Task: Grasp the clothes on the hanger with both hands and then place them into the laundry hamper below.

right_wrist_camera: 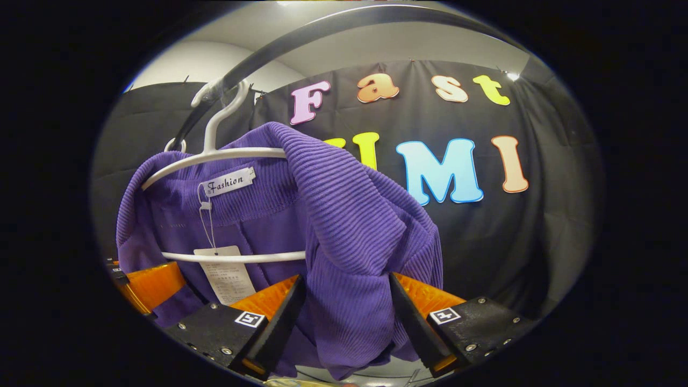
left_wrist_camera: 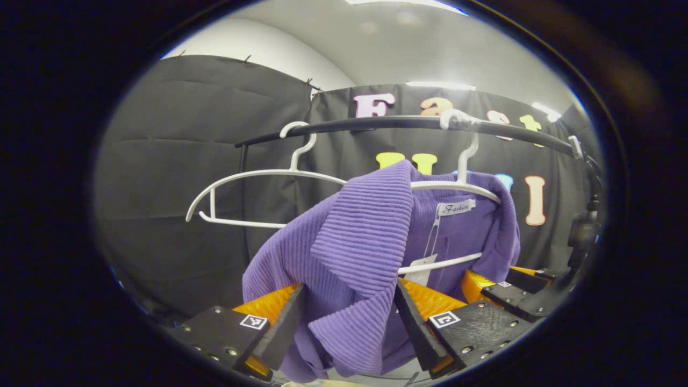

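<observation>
— How far along are you?

— The black rail [left_wrist_camera: 408, 123] runs overhead, and the purple sweater [left_wrist_camera: 365, 236] hangs from it on a white hanger [right_wrist_camera: 226, 153], with an empty hanger [left_wrist_camera: 252, 180] to its left. My left gripper [left_wrist_camera: 349, 317] has a fold of ribbed knit between its fingers, as does my right gripper [right_wrist_camera: 344, 317]. Lifting off and lowering are both left, I judge.

— Clamped tight?

— Cloth fills each gap, touching both fingers; true pressure I cannot tell. A paper tag [right_wrist_camera: 226, 274] dangles inside the collar.

— And the hamper?

— Below my cameras; I cannot place it.
</observation>
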Action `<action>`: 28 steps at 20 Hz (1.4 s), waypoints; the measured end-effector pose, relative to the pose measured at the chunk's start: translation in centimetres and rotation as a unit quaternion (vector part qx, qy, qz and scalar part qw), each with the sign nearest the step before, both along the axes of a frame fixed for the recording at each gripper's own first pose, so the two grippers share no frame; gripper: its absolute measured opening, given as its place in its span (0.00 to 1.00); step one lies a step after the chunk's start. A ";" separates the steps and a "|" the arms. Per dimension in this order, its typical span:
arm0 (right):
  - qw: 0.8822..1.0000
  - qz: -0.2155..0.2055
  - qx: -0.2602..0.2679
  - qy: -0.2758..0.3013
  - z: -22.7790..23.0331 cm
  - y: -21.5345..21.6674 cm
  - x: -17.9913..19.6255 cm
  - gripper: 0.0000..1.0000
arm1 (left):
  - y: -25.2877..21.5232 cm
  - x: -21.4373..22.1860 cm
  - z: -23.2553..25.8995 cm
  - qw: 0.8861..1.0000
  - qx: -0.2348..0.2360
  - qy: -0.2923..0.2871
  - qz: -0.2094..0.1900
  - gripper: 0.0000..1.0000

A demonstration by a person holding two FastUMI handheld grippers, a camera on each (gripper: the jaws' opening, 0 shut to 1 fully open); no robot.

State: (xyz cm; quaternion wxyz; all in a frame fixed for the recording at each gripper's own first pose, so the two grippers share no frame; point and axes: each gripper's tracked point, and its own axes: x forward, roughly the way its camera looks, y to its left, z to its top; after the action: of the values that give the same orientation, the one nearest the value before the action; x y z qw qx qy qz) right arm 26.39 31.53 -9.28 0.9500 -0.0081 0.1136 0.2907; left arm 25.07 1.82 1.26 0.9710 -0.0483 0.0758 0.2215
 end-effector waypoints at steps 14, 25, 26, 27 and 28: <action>0.998 0.050 0.041 0.024 0.1 -0.3 2.6 0.09 | -0.3 -3.7 0.2 1.000 -0.027 -0.017 -0.001 0.05; 0.993 0.086 0.079 0.029 1.0 -1.6 2.6 0.00 | -2.1 -6.9 6.3 0.999 0.020 -0.044 0.001 0.11; 0.994 0.080 0.075 0.029 1.0 -1.8 2.7 0.00 | -1.7 -7.1 6.8 0.999 0.024 -0.045 0.007 0.12; 0.994 0.077 0.076 0.025 1.2 -2.0 2.5 0.00 | -1.1 -7.4 7.1 0.998 0.030 -0.047 0.018 0.12; 0.994 0.075 0.078 0.020 1.3 -1.8 2.5 0.00 | -0.4 -7.5 7.4 0.998 0.036 -0.048 0.026 0.00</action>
State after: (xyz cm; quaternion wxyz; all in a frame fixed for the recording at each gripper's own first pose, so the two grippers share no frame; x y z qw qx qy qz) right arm 28.86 29.76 -7.94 0.9206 0.0633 0.1089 0.3696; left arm 17.54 1.43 8.71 0.9686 -0.0263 0.0197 0.2463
